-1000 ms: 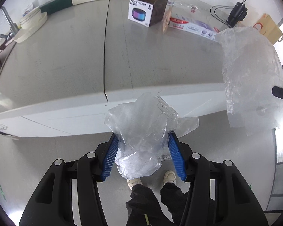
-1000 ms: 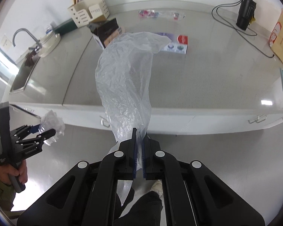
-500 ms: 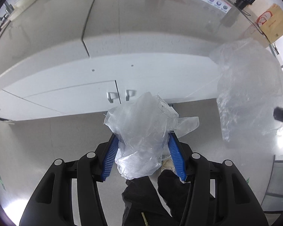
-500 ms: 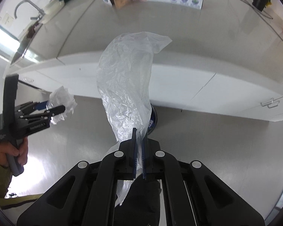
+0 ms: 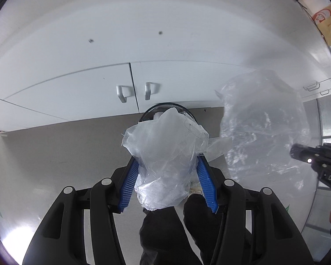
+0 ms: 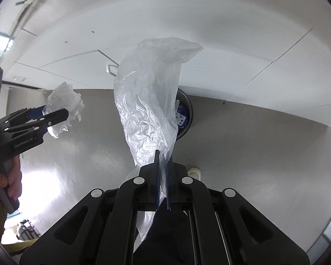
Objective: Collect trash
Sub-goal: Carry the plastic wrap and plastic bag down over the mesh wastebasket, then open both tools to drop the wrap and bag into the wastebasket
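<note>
My left gripper point(image 5: 165, 162) is shut on a crumpled wad of clear plastic point(image 5: 165, 154), squeezed between its blue pads. Straight beyond the wad, on the floor against the cupboard, stands a black mesh bin point(image 5: 151, 111), mostly hidden by it. My right gripper point(image 6: 164, 162) is shut on the lower end of a long clear plastic bag point(image 6: 147, 92) that stands up in front of the bin point(image 6: 186, 117). The right wrist view shows the left gripper point(image 6: 63, 113) and its wad point(image 6: 65, 100) at the left. The left wrist view has the bag point(image 5: 262, 128) and right gripper point(image 5: 298, 153) at the right.
White cupboard doors with metal handles point(image 5: 122, 93) rise behind the bin, under the counter's edge. A brown paper bag point(image 5: 324, 24) sits on the counter at top right. Grey floor lies below, with the person's dark trouser legs point(image 5: 165, 231) and a shoe point(image 6: 195, 172).
Both grippers have sunk from above the counter to cupboard height and tipped downward. The countertop items slid out of view and the bin came into sight. Both grips are unchanged.
</note>
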The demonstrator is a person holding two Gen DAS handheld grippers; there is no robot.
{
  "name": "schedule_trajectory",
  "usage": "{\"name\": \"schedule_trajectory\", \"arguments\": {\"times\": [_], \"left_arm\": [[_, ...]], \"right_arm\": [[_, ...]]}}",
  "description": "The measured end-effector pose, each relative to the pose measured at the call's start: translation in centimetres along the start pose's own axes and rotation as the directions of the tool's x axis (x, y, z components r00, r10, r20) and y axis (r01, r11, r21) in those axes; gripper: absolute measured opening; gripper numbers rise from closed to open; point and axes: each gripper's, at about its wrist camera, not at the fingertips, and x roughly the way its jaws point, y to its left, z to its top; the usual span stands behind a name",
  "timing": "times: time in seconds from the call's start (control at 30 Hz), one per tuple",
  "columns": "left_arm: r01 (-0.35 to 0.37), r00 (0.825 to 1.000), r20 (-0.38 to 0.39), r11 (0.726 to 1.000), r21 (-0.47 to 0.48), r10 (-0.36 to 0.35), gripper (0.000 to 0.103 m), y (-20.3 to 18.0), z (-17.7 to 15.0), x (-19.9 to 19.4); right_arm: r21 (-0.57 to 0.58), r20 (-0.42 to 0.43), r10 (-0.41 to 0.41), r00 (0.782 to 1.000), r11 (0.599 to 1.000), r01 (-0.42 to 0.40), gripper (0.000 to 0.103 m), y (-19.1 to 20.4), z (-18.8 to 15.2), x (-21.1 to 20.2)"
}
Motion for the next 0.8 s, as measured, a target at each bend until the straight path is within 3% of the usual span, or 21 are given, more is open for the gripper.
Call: {"name": "schedule_trajectory", "arguments": {"times": [0.47, 0.8], "left_arm": [[0.011, 0.999, -0.051, 0.999, -0.047, -0.014, 0.052, 2.4, 0.2, 15.7], [0.020, 0.997, -0.071, 0.997, -0.069, -0.024, 0.052, 3.8, -0.4, 24.5]], "right_arm": [[0.084, -0.087, 0.029, 0.996, 0.996, -0.021, 0.005, -2.1, 3.8, 18.6], [0.093, -0.113, 0.042, 0.993, 0.995, -0.031, 0.005, -2.3, 4.7, 27.8]]}}
